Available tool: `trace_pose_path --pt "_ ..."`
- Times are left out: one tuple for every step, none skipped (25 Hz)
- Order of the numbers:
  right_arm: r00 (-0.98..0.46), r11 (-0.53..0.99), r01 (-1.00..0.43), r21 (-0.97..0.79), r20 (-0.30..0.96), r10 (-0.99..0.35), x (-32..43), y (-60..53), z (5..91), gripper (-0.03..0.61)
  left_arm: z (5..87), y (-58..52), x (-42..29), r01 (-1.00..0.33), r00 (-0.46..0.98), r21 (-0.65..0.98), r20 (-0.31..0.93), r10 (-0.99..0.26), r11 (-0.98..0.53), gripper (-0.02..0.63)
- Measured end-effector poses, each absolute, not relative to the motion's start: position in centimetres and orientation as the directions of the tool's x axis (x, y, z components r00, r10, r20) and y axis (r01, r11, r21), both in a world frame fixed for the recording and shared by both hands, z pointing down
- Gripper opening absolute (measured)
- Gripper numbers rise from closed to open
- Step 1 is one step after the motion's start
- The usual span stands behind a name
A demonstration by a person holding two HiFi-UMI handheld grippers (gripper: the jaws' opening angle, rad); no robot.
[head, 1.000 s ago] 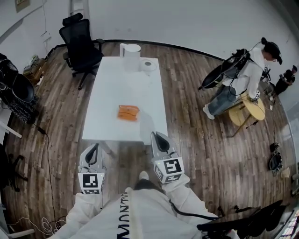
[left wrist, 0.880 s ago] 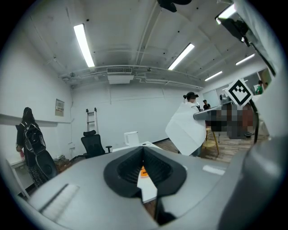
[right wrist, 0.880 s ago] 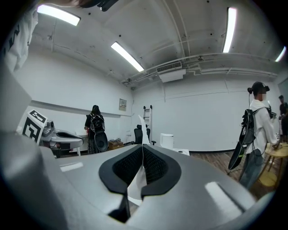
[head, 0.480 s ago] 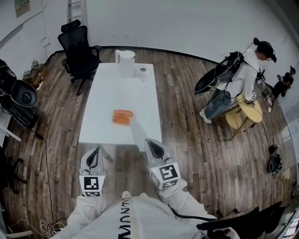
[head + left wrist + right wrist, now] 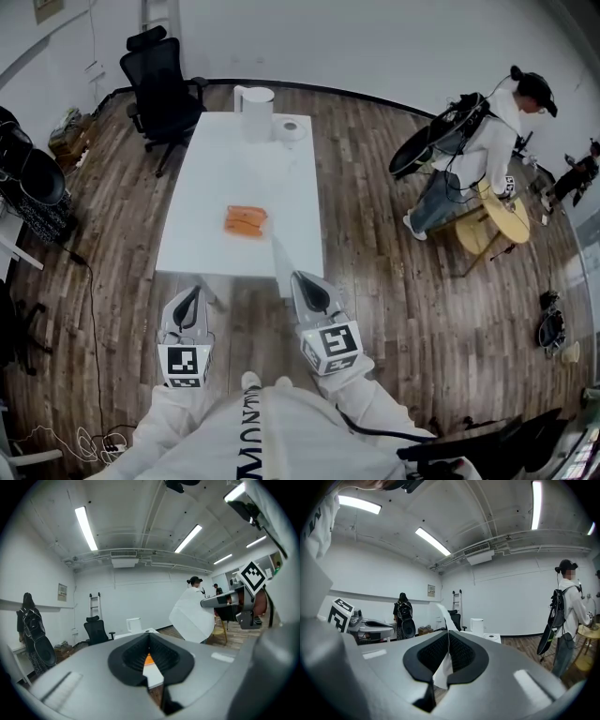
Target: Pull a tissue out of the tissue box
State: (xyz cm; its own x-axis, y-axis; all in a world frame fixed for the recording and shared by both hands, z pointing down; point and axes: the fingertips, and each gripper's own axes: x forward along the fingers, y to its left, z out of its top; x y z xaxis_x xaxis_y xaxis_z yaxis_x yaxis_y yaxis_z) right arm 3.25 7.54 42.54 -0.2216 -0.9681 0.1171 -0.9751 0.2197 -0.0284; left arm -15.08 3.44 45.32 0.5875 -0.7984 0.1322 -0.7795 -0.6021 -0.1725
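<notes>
**A:** Item 1, right gripper (image 5: 448,637). Condition?

**B:** Jaws together, clamped on the tissue (image 5: 442,667). The sheet stands up past the tips and hangs below them.

**A:** Item 2, left gripper (image 5: 149,637)?

**B:** Jaws together, nothing in them. It sits near left, off the near edge of the table (image 5: 239,169), well apart from the box (image 5: 246,221).

**A:** Item 3, box. Location?

**B:** Flat on the table, about mid-length, closer to the near end. A jug (image 5: 255,100) and a roll (image 5: 292,128) stand at the far end.

**A:** Item 4, tissue against box?

**B:** In the head view the sheet's far end lies near the box's right side, and I cannot tell there whether they touch. The left gripper view shows the sheet hanging loose in the air from the right gripper. My judgement is that it is out, or all but out.

**A:** Step in hand?

**B:** The end of the pull, with 1 sheet drawn off toward the near right.

**A:** Next move?

**B:** Probably draw the right gripper nearer, grip firm, until the sheet is plainly clear. The left gripper would need to open before it could steady the box.
</notes>
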Motion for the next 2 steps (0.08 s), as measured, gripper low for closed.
trace_pose_path --pt "-0.221 0.219 -0.975 -0.029 0.119 -0.968 3.25 7.58 42.68 0.0 45.32 3.51 -15.02 -0.778 0.59 -0.171 0.132 -0.797 -0.605 -0.003" --pt "-0.22 0.218 -0.975 -0.03 0.12 -0.968 3.24 7.63 42.82 0.0 45.31 3.59 -14.95 -0.777 0.592 -0.169 0.132 -0.795 -0.607 -0.003"
